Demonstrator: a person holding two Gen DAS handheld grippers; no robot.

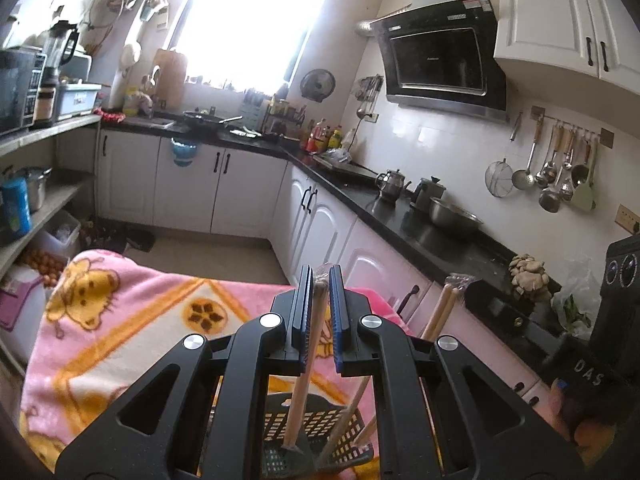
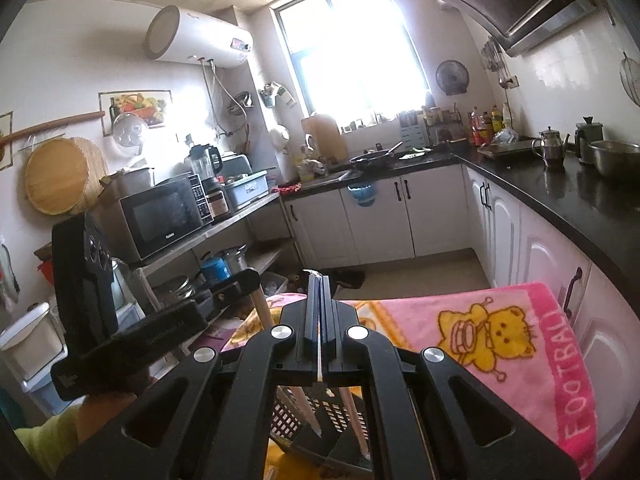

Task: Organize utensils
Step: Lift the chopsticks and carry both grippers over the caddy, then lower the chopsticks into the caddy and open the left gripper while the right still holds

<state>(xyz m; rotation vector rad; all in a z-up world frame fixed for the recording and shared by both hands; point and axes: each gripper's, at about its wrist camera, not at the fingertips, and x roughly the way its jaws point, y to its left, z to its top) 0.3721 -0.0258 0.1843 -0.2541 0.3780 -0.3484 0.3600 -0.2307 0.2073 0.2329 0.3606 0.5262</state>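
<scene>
Directly above black basket (image 1: 320, 432): left gripper (image 1: 320, 280) clamped on wooden-handled utensil (image 1: 308, 360) standing inside; right gripper (image 2: 319, 284) pressed together on a thin pale strip.

White-tiled kitchen walls (image 1: 440, 148) are lit by a blown-out window (image 1: 248, 20); black countertop (image 1: 420, 236), white cabinets (image 1: 248, 192), beige floor (image 1: 216, 252), possibly tiled.
</scene>
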